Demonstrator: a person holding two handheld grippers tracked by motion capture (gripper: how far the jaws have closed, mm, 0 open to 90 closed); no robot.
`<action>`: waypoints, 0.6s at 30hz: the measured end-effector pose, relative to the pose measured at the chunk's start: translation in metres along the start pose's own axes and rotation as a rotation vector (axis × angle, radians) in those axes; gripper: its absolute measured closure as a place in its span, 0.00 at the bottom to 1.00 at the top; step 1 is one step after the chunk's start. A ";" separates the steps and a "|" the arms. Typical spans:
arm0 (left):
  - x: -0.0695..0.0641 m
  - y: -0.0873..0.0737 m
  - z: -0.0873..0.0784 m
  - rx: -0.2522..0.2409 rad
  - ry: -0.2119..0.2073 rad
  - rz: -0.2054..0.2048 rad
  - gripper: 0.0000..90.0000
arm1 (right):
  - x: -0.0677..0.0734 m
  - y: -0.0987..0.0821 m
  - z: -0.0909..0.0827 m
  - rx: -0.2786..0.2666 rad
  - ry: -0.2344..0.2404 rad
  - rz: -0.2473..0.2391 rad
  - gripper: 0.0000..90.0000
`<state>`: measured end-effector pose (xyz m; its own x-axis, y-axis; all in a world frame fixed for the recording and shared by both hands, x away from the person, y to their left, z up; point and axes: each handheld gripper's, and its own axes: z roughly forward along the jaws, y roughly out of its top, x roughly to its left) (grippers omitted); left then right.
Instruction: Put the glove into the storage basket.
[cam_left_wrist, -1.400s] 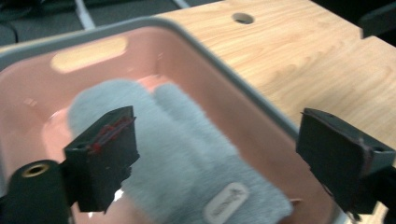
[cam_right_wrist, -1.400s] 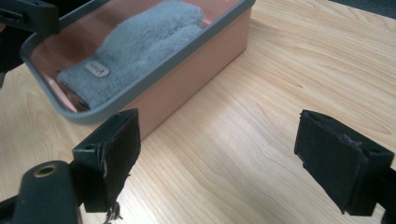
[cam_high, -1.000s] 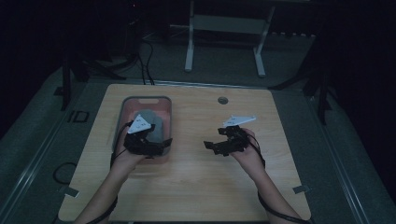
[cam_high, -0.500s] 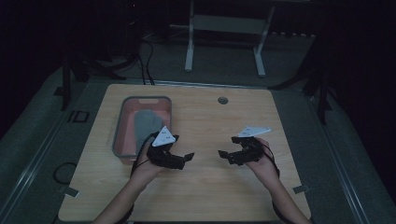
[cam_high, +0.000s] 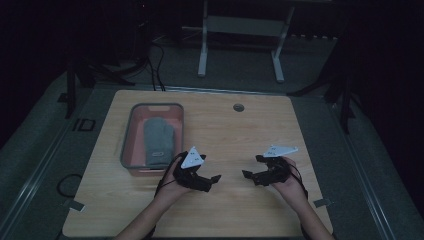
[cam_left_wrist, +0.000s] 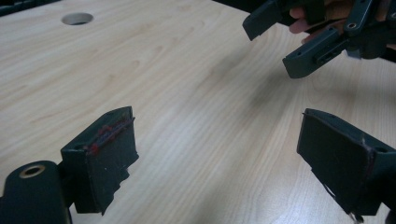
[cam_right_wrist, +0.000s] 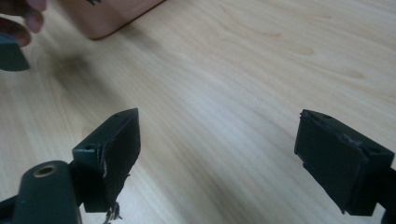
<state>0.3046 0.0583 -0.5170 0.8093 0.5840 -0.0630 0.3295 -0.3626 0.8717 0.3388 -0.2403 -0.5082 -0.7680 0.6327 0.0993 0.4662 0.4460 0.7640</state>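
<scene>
High view: the left hand-held gripper and right hand-held gripper face each other near the surface's near edge, both spread and empty. A grey cloth lies in the pink tray, far left.

Left gripper view: jaws spread above bare wood.

Right gripper view: jaws spread; tray corner far left.

Faint dark marks on white three-cornered plate, cropped black print on pink plastic tub, neither legible
</scene>
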 end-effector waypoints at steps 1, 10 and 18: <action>-0.001 -0.002 0.002 0.010 -0.007 0.002 0.13 | 0.000 -0.003 0.000 -0.002 0.005 -0.004 0.16; -0.014 -0.019 0.015 0.044 -0.029 0.022 0.13 | -0.001 -0.030 -0.005 -0.027 0.019 -0.023 0.15; -0.021 -0.029 0.019 0.049 -0.020 0.065 0.13 | 0.000 -0.052 -0.011 -0.058 0.006 -0.054 0.14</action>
<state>0.2871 0.0425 -0.5502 0.8390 0.5438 -0.0168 0.2987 -0.4346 0.8496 0.3094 -0.2704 -0.5409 -0.7939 0.6050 0.0611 0.3985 0.4418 0.8038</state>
